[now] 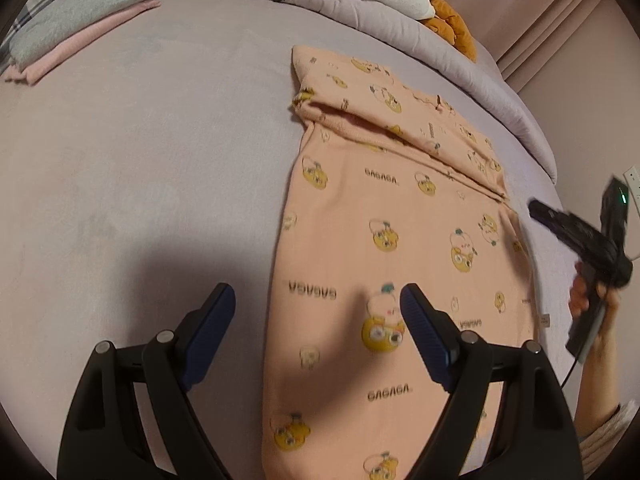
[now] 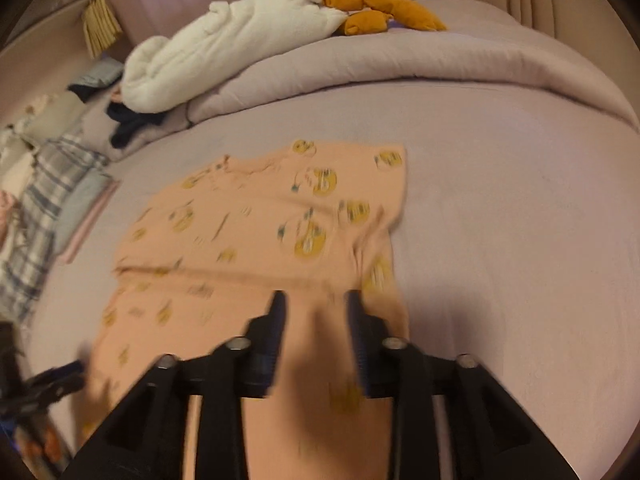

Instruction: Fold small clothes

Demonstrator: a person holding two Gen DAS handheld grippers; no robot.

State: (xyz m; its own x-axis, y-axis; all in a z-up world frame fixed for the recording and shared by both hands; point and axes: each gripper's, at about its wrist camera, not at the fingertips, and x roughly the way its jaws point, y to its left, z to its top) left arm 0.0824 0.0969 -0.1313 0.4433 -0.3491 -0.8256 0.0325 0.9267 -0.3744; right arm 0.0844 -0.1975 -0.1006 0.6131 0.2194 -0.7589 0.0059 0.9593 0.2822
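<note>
A peach garment printed with yellow cartoon faces lies flat on the lilac bed, its far part folded over into a band. My left gripper is open and empty, hovering above the garment's near left edge. In the left wrist view the right gripper shows at the far right, held in a hand, off the garment's right edge. In the right wrist view the same garment lies ahead, blurred. My right gripper is open and empty, above the garment's near edge.
Folded grey and pink clothes are stacked at the far left of the bed. A rolled lilac duvet, a white fleece and an orange plush lie along the far side. Plaid fabric lies at the left.
</note>
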